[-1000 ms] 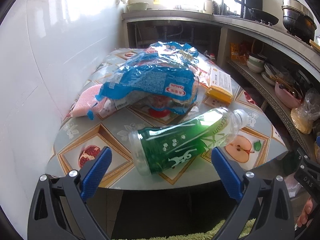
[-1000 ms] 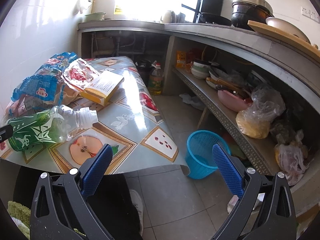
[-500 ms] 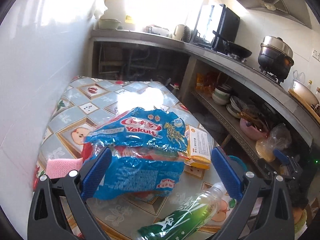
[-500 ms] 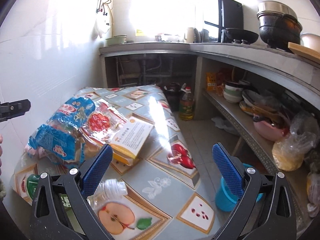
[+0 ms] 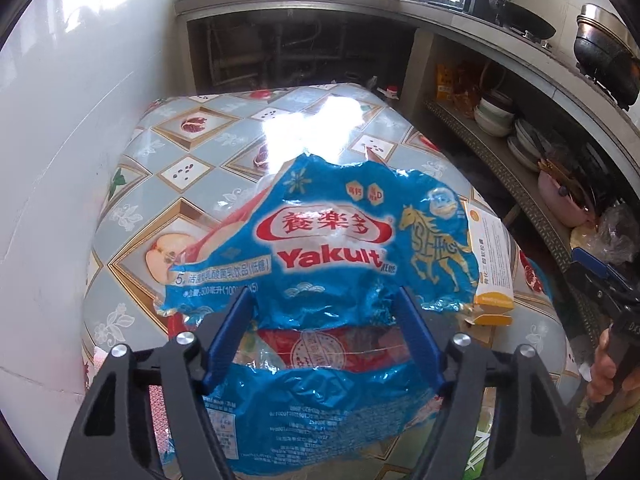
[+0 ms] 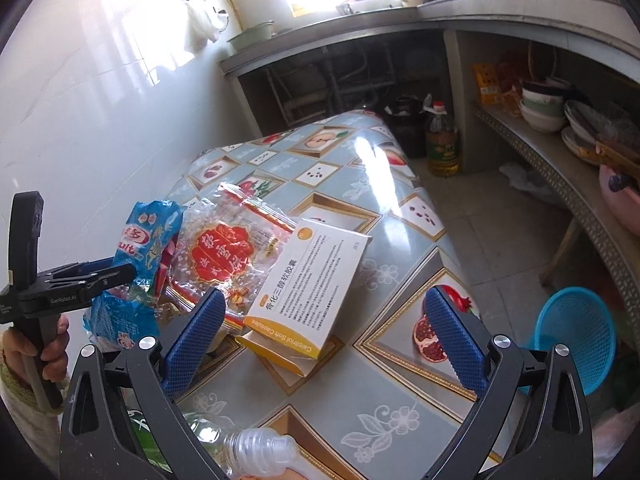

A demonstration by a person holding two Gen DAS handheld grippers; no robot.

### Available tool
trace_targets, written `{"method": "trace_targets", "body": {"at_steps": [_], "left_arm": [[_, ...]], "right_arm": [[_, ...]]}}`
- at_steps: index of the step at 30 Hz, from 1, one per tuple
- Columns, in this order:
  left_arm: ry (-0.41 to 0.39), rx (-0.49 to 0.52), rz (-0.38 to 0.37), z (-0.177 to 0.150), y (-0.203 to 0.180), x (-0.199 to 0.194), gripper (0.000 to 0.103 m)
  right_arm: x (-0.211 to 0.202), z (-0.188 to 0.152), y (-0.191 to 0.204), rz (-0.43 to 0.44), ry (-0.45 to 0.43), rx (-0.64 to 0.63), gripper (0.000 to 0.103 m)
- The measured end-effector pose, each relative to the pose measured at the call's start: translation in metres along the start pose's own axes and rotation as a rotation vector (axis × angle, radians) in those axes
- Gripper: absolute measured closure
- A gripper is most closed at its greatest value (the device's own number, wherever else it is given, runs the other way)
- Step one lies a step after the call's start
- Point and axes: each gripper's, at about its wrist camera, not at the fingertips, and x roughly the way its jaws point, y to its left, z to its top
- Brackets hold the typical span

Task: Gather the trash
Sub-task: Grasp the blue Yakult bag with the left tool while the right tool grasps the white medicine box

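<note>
Blue Yakult wrapper (image 5: 332, 248) between the closing, not yet clamped left tool (image 5: 326, 308) pads; right tool (image 6: 328, 312) apart.

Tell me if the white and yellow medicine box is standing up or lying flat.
Lying flat. The white and yellow cardboard medicine box rests on its broad face on the patterned tablecloth, printed side up, one end flap hanging open.

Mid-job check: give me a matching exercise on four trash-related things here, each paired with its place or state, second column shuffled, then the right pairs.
Things:
1. Yakult wrapper
2. medicine box
3. clear bottle
4. blue basket

Places or states:
A. on the floor beside the table
B. lying at the table's near edge, neck towards the right gripper
C. between the left gripper fingers, which have just been closing
D. flat on the tablecloth, yellow end flap open

Pairs: 1-C, 2-D, 3-B, 4-A
</note>
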Motion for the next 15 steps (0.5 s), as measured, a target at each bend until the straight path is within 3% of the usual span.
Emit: {"method": "trace_targets", "body": {"at_steps": [5, 10, 15], "left_arm": [[-0.027, -0.010, 0.000, -0.003, 0.002, -0.009, 0.055], [-0.048, -0.041, -0.040, -0.005, 0.009, -0.017, 0.077], [-0.079, -0.059, -0.095, -0.006, 0.012, -0.030, 0.092]], "right_arm": [[0.015, 0.008, -0.009, 0.055, 0.055, 0.059, 0.008], [0.045, 0.016, -0.018, 0.116, 0.189, 0.148, 0.008], [0.080, 0.024, -0.022, 0.091, 0.321, 0.230, 0.008]]}}
